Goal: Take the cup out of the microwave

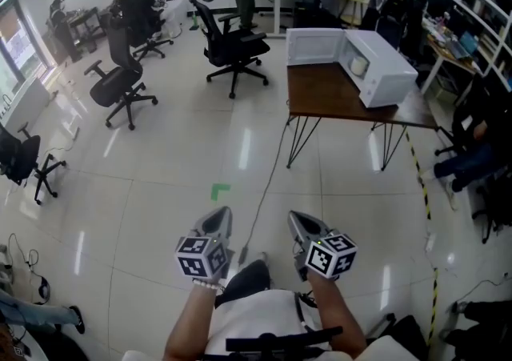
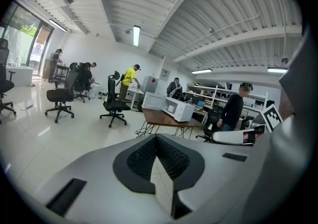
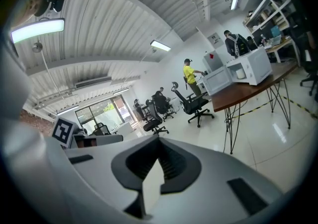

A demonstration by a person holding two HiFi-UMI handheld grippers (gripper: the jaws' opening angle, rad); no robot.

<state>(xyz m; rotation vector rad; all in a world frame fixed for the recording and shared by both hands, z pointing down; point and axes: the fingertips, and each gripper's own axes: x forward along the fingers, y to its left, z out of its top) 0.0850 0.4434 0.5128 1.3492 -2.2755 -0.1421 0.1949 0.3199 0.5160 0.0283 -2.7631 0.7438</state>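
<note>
Open office: black office chairs at left, glossy white floor, brown table at right.
Low in the head view, the left gripper and right gripper are both clenched on nothing. The pale cup sits inside the open white microwave on the table, well apart from both grippers, ahead and to their right.

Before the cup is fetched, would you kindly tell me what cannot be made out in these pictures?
- Cup: in the head view it is only a small pale shape inside the open microwave; handle and contents are too small to tell.
- Floor just ahead of the left gripper and right gripper: hidden by each gripper's own body in its view.
- Person's forearms: cut off by the head view's bottom edge.
</note>
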